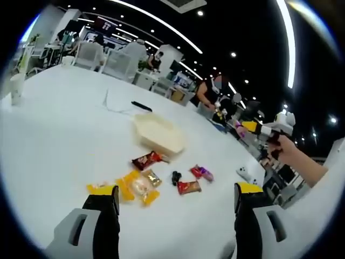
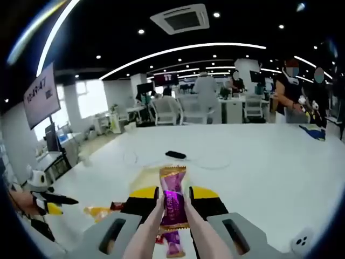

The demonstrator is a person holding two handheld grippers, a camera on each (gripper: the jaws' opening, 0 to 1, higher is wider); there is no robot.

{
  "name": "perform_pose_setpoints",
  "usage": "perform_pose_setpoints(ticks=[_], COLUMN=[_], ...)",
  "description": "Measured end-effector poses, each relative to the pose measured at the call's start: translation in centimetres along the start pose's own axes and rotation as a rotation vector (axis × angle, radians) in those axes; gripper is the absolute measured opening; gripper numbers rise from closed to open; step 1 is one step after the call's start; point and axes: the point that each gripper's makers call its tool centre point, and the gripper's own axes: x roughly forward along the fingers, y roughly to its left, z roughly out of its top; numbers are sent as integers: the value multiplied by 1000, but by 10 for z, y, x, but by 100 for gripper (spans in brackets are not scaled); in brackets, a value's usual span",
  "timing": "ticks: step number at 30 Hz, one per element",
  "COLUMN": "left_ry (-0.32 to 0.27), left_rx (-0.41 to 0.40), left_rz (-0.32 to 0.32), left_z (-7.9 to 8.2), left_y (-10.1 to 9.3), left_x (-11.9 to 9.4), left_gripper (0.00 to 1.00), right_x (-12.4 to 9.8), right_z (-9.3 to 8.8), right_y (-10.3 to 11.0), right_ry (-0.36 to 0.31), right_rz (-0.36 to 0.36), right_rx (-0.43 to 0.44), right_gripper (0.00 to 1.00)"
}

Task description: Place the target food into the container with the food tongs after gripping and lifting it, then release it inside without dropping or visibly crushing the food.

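Note:
My right gripper [image 2: 173,195] is shut on a pair of pale food tongs [image 2: 146,233]. The tongs pinch a purple snack packet [image 2: 173,204] with gold ends, held up above the white table [image 2: 259,172]. In the left gripper view the right gripper [image 1: 272,128] hangs high at the right, held by a hand [image 1: 294,154]. A beige open container [image 1: 159,133] sits mid-table. Before it lie a brown-red packet [image 1: 146,159], yellow packets [image 1: 133,187], a red packet [image 1: 188,187] and a red-purple packet [image 1: 201,172]. My left gripper [image 1: 175,199] is open over the near table, holding nothing.
A black flat object [image 1: 141,106] and a thin cable lie beyond the container. A white cup [image 1: 16,87] stands at the far left and a small white device [image 1: 245,174] at the right. The left gripper [image 2: 46,200] enters the right gripper view. People and chairs stand behind the table.

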Motion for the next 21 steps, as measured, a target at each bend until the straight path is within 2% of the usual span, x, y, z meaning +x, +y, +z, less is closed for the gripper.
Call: perform_pose_setpoints(ticks=[14,18,21], left_ry=[7,45,45], left_rx=[-1,57,71], left_rz=[-16,1,-4], left_z=[-2,-4,-2], left_y=[-7,-4,-6], left_x=[6,8,10], left_gripper=[91,92,93], right_x=[12,15,20], right_z=[-2,-1,-1], right_y=[4,6,8], right_ry=[9,7,7], right_rz=[9,13,20], right_rx=[29,32,36], right_gripper=[21,21,21])
